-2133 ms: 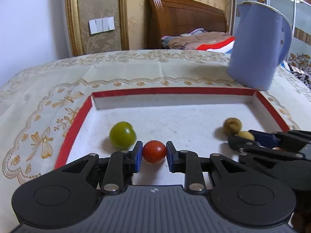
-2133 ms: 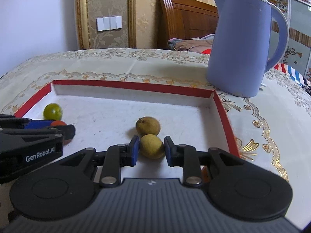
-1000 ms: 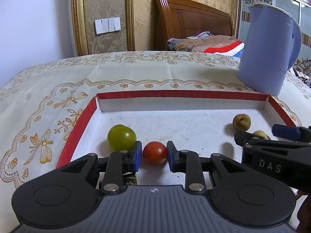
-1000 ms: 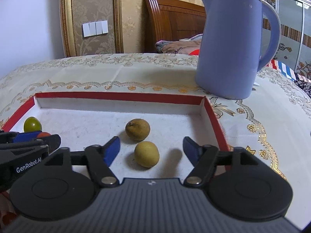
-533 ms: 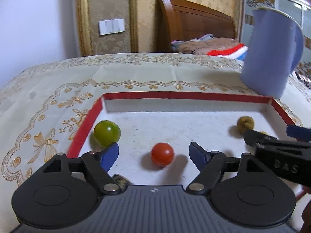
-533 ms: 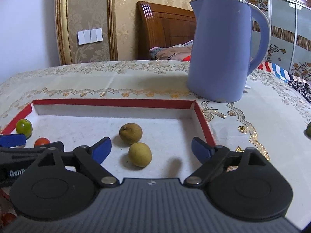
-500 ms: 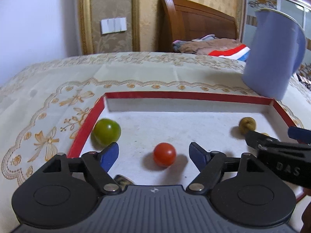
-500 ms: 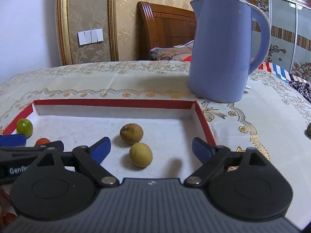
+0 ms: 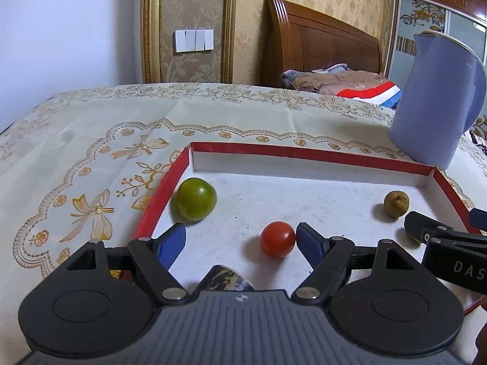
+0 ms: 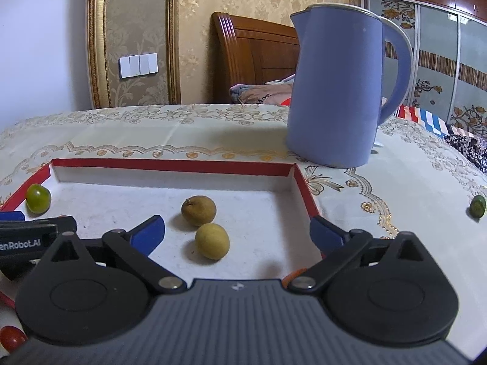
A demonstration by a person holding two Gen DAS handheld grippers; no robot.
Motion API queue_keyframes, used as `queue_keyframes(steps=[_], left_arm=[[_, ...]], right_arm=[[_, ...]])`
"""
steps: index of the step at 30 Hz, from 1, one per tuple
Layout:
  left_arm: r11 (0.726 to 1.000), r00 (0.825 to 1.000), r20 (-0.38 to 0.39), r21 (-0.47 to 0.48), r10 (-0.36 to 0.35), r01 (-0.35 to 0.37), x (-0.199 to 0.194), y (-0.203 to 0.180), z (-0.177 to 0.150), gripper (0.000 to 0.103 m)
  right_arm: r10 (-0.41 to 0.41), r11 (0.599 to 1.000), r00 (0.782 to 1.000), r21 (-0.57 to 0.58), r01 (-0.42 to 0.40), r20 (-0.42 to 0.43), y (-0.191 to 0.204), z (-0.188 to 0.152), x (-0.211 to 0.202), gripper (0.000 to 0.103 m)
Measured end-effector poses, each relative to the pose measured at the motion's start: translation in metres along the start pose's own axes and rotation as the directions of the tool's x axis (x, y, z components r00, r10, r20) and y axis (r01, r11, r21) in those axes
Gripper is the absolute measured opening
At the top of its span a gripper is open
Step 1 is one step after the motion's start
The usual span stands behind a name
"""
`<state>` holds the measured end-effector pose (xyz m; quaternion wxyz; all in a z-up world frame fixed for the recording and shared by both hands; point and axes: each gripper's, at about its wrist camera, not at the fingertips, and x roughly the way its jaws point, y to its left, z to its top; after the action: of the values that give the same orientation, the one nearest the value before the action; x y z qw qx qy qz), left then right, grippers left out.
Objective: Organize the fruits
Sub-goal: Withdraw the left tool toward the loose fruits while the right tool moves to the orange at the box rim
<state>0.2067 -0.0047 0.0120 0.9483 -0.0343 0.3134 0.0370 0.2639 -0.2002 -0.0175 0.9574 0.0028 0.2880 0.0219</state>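
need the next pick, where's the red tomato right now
In the left wrist view the red tomato lies on the tray floor, right beside the left tool's right-hand finger, with the green tomato farther left.

I see a green tomato (image 9: 196,199) resting at the left of the red-rimmed tray (image 9: 304,151), by its wall. A red cherry tomato (image 9: 277,239) sits lower centre on the white floor. In my right view, two yellow-brown longans (image 10: 198,210) (image 10: 212,241) lie centre, nearly touching. Another small green fruit (image 10: 477,207) lies off-tray, far right.
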Motion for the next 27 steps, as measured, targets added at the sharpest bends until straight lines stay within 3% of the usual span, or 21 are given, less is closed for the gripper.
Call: queue_keyframes(steps=[14, 18, 23, 27], left_arm=[[0.996, 0.994, 0.099, 0.071, 0.050, -0.057, -0.030, 0.002, -0.012, 0.080], [0.993, 0.987, 0.150, 0.099, 0.054, -0.069, -0.051, 0.007, -0.024, 0.080], [0.997, 0.982, 0.186, 0.079, 0.005, -0.020, -0.078, 0.024, -0.038, 0.080], [0.997, 0.987, 0.159, 0.079, -0.037, 0.024, -0.088, 0.033, -0.047, 0.080]], right_arm=[[0.022, 0.999, 1.000, 0.041, -0.023, 0.014, -0.009, -0.005, -0.011, 0.103], [0.060, 0.995, 0.998, 0.080, -0.062, 0.025, -0.017, -0.011, -0.025, 0.103], [0.090, 0.989, 0.995, 0.116, -0.094, 0.046, -0.025, -0.018, -0.039, 0.103], [0.087, 0.989, 0.995, 0.113, -0.092, 0.048, -0.025, -0.018, -0.041, 0.103]])
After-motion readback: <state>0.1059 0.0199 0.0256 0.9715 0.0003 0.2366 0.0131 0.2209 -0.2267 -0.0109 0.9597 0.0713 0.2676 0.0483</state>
